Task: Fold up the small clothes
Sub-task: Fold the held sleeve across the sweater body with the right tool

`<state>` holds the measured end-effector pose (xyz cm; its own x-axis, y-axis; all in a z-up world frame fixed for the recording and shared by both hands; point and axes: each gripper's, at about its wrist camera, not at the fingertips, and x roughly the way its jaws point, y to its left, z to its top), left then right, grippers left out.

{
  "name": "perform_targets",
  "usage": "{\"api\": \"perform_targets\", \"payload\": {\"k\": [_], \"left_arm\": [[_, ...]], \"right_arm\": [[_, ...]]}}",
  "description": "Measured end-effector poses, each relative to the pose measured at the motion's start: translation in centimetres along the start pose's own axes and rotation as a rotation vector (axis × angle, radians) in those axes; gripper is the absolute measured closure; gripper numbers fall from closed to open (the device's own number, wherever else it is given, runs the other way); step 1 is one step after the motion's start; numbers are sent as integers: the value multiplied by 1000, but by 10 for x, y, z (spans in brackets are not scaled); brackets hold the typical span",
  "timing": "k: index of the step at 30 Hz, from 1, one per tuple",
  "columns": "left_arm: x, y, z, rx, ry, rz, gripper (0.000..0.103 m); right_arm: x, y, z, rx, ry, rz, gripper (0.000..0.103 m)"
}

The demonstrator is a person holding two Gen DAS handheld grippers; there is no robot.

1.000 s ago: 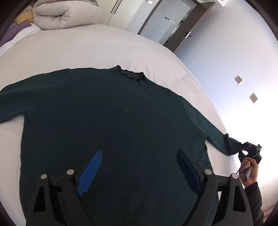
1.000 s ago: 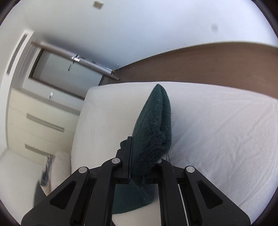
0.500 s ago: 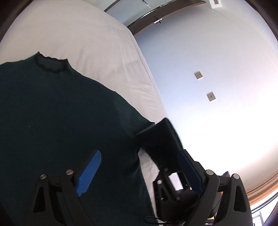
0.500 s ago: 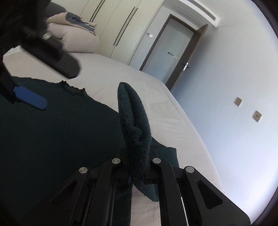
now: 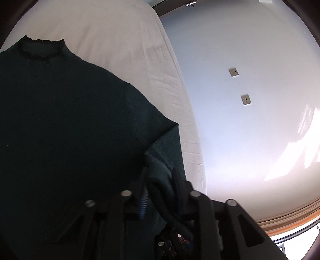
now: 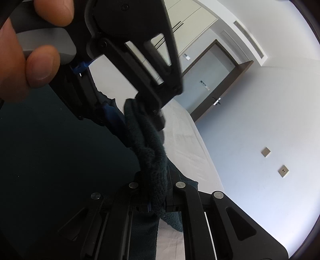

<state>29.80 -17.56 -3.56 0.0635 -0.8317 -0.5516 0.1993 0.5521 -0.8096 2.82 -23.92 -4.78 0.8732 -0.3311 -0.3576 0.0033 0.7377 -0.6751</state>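
A dark green sweater [image 5: 60, 120] lies flat on the white bed [image 5: 120, 40], collar [image 5: 40, 50] at the far left. Its right sleeve [image 5: 166, 148] is folded back toward the body. My left gripper [image 5: 160, 180] is shut on the sleeve cuff [image 5: 160, 176]. My right gripper [image 6: 158, 192] is shut on the same cuff [image 6: 152, 160], which stands up between its fingers. In the right wrist view the left gripper [image 6: 132, 120] grips the cuff's upper end, with the person's hand [image 6: 30, 50] on its handle.
The bed's right edge [image 5: 192, 130] runs close beside the sleeve, with a white wall and two wall sockets [image 5: 246, 100] beyond. A dark-framed door [image 6: 216, 76] and cream wardrobes [image 6: 190, 18] stand at the far end of the room.
The right gripper carried the cuff inward over the sweater. The left gripper, open before, swung right and closed on the same cuff.
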Motion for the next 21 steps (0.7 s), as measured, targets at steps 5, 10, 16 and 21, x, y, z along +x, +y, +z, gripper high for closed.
{"api": "perform_targets", "payload": {"k": [5,10,16,21], "left_arm": [[-29,8,11,24,-37,35,93],[-79,33,32,74,-93,202,93],[-125,88,55,62,-150,407,93],[-134,136,60,-3,-135,480,93]], "right_arm": [[-28,-6,-7,6,-6,101,93],[-28,-64,-20,344,57,262,85],[-3,-111,-58,735,167,493,85],[19,-115,-83,922,259,549,85]]}}
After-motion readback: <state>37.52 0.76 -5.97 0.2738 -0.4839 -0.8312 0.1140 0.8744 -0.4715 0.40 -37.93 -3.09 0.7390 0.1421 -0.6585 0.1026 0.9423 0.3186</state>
